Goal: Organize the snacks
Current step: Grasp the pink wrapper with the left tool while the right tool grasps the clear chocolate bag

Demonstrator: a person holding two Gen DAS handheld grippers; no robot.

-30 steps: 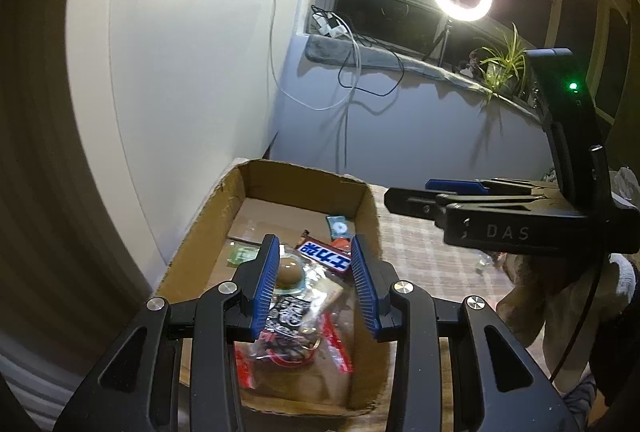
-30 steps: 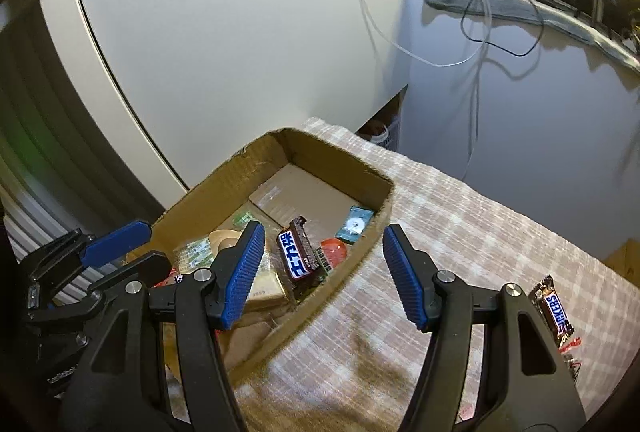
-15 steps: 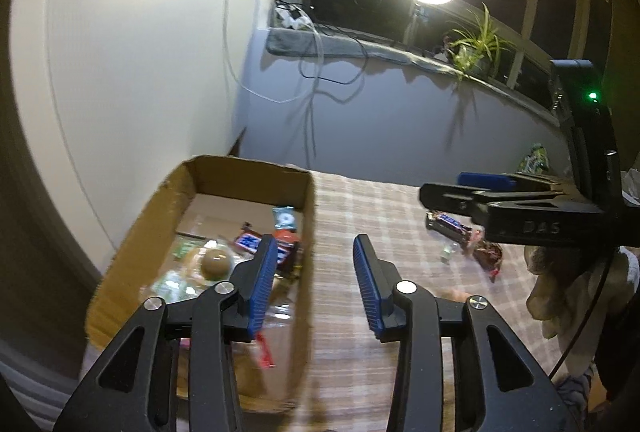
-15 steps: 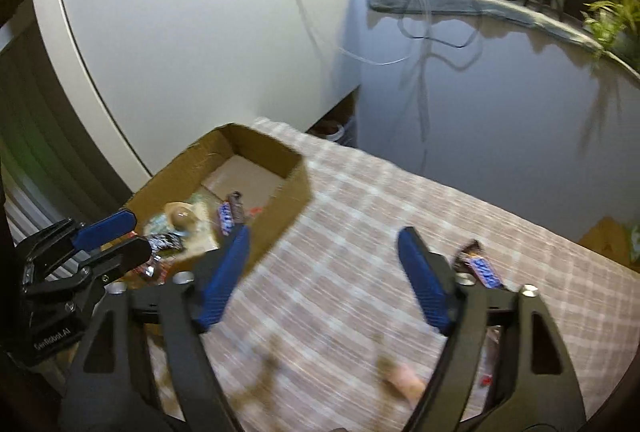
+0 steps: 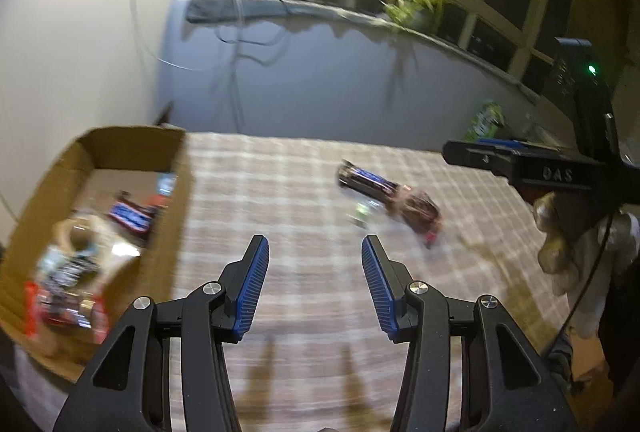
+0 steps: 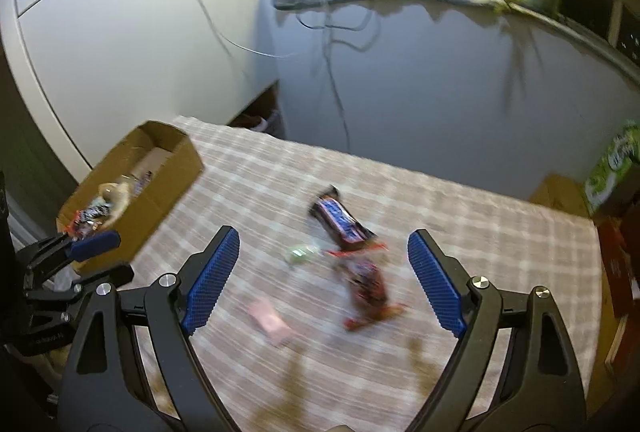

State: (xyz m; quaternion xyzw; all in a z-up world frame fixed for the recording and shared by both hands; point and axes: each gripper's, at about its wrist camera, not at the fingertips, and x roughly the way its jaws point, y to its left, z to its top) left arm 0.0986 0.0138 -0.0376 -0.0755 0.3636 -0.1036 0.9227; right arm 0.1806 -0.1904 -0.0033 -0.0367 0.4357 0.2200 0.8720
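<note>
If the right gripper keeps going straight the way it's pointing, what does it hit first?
Probably the red snack packet on the checked tablecloth, which lies between the open right gripper's fingers; motion blur leaves depth uncertain.

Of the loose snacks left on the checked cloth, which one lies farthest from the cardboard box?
The dark red crinkled packet. The brown bar with the blue label, the small green sweet and the flat pink packet all lie closer to the box.

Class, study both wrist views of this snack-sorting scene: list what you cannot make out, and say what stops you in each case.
- Snacks in the cardboard box: left view, motion blur; labels unreadable.
- Box interior: right view, near wall hides most of it.
- Red packet and pink item: right view, blurred; kind unclear.
- Small green item: both views, too small and smeared.
- Green package: right view, cut by the edge.
</note>
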